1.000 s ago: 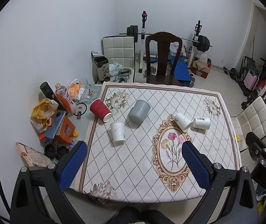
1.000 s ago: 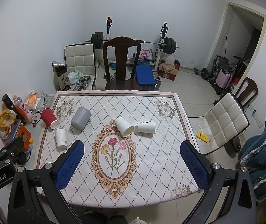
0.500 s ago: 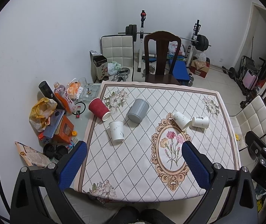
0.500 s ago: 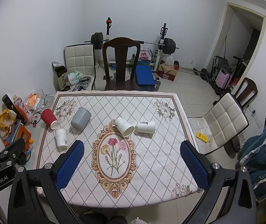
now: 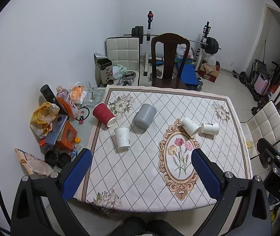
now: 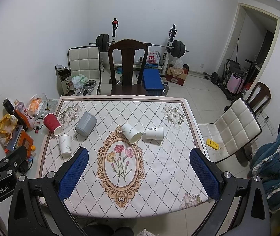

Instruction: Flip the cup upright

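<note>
**Ana:** Cups everywhere, five of them tipped over on the bench (image 5: 159, 186). Which goes first?

**Ben:** My guess is one of the two white ones near the middle: the angled cup (image 6: 131, 133) at the top of the flower medallion, touching the printed cup (image 6: 154, 133) on its right. Both sit ahead of the right gripper (image 6: 139, 172), whose fingers (image 6: 204, 174) are spread wide and hold nothing.

**Ana:** And the left gripper (image 5: 142, 172)?

**Ben:** Also wide, also holding nothing, well back from the cups. It faces the red ribbed cup (image 5: 103, 114), the small white cup (image 5: 122, 137) and the grey cup (image 5: 144, 116) near the bench's left edge.

**Ana:** How would you do the flip well?

**Ben:** Come in low, close across the cup wall near the middle, gently since paper should crush easily, then rotate until the base meets the cloth. Separate the two touching cups first, or one may roll.

**Ana:** Anything inside them?

**Ben:** The angled cup's mouth faces us and looks empty. No spills show on the cloth.
</note>
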